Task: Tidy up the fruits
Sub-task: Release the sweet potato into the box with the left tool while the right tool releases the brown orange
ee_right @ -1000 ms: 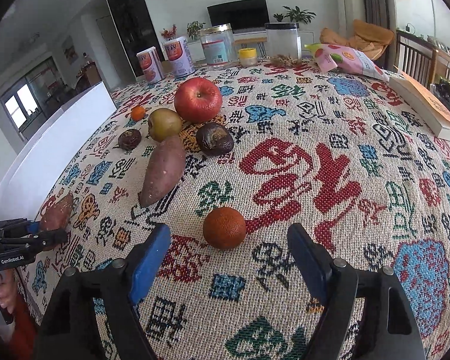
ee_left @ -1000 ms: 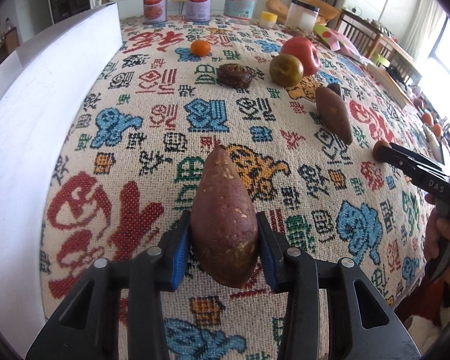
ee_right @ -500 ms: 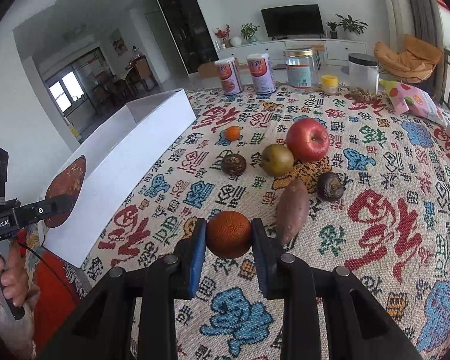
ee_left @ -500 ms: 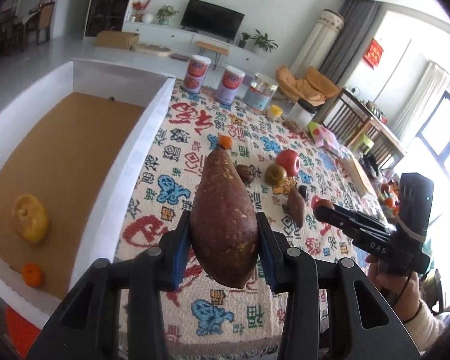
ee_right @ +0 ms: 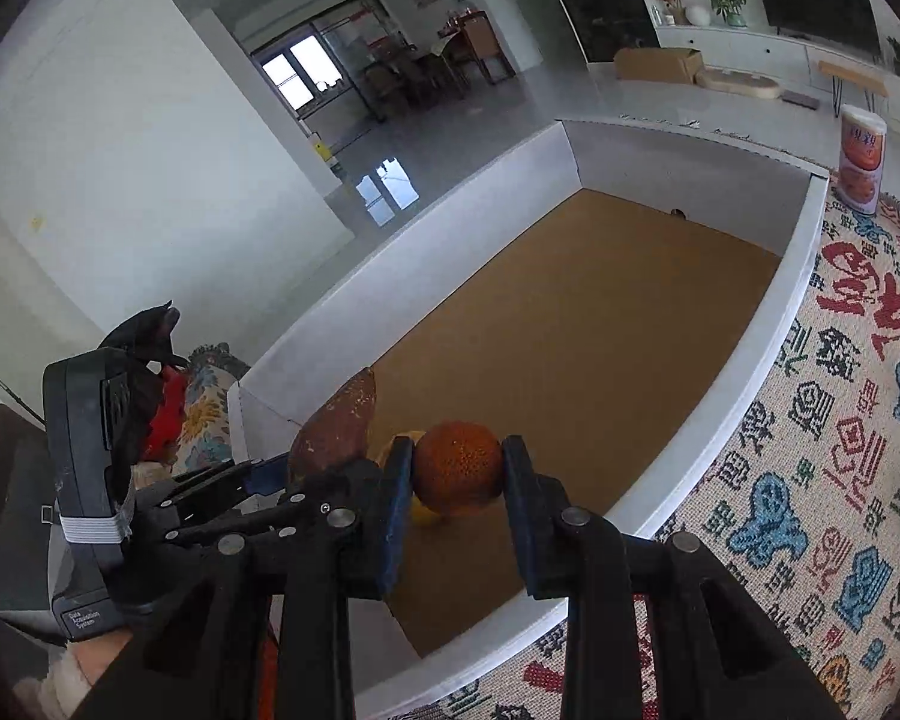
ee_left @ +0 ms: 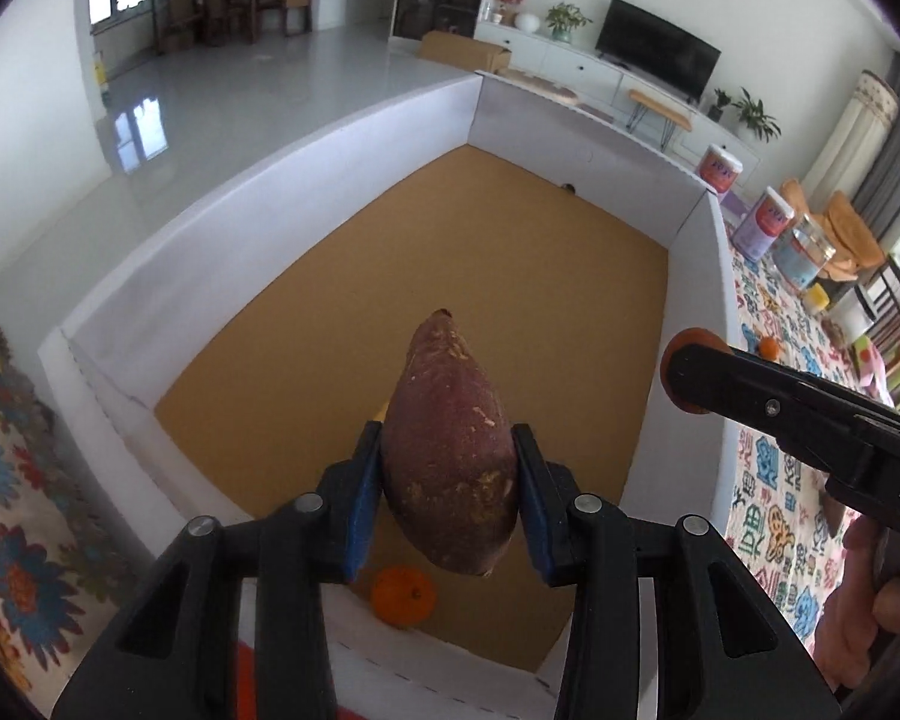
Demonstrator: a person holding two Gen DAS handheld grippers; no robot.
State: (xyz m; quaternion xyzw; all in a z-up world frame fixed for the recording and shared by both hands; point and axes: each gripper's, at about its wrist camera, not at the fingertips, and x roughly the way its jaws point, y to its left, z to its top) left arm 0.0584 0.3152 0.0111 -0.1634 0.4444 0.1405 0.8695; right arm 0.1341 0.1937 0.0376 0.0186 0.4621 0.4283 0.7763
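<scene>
My left gripper [ee_left: 449,483] is shut on a reddish-brown sweet potato [ee_left: 449,456] and holds it above the near end of a white box [ee_left: 258,180] with a brown floor. My right gripper [ee_right: 457,480] is shut on a rough orange [ee_right: 457,468] and holds it over the same near end. The right gripper shows in the left wrist view [ee_left: 690,381] to the right of the sweet potato. The left gripper and its sweet potato [ee_right: 336,429] show left of the orange in the right wrist view. A small orange [ee_left: 403,595] lies on the box floor below; a yellow fruit [ee_right: 420,510] is mostly hidden.
The box wall [ee_right: 750,372] separates the box from the patterned tablecloth [ee_right: 840,480] on the right. Tins [ee_left: 768,222] and a small orange [ee_left: 769,348] stand on the cloth farther back. A floral cushion [ee_left: 12,510] lies left of the box.
Both grippers have swung left from the tablecloth to over the white box, carrying the sweet potato and the orange. The right gripper closed on the orange one second ago.
</scene>
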